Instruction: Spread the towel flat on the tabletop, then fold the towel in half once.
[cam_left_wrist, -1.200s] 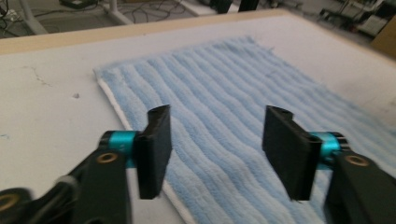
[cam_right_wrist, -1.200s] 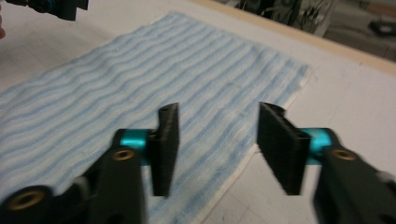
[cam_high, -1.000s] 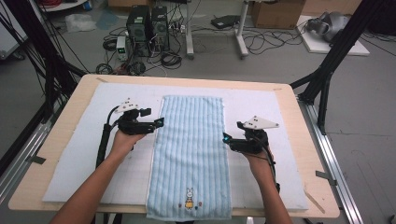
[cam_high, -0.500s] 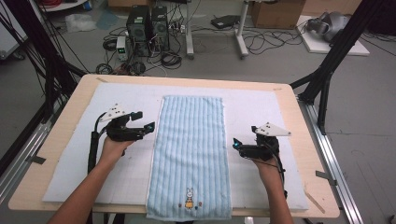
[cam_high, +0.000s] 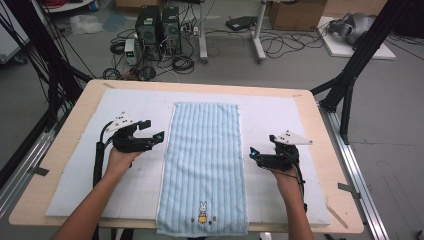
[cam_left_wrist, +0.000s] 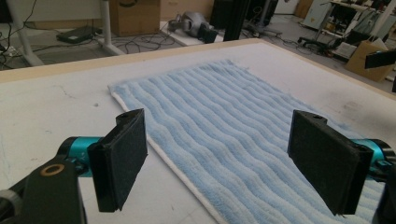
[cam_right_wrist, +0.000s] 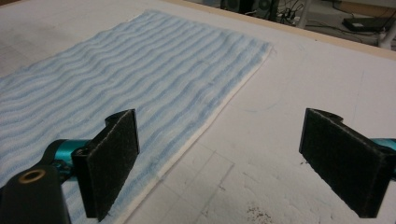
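Both hand-held grippers have been drawn outward from the long edges of the towel since the earlier frames, where their tips were seen at or over those edges; the jaws of the right hand-held gripper have just been opening, and nothing is seen between them.

The towel, light blue with ribbed stripes, is laid flat and lengthwise down the middle of the white mat that covers the worktop; its near end, marked with a small rabbit figure, is hung slightly over the near edge of the worktop; its far end is kept inside the far border of the mat.

The left hand-held gripper is held just beside the left long edge of the towel, about level with its middle, with the tips pointed toward the cloth; in the left gripper view its jaws are spread wide and empty, and the towel edge is seen on the mat between and beyond the pads.

The right hand-held gripper is held just beside the right long edge, slightly nearer to the person than the left one; in the right gripper view its jaws are likewise spread wide and empty; the towel edge is seen running past the left-hand pad, while bare mat lies ahead of the other pad.

Neither hand-held gripper is seen touching the towel.
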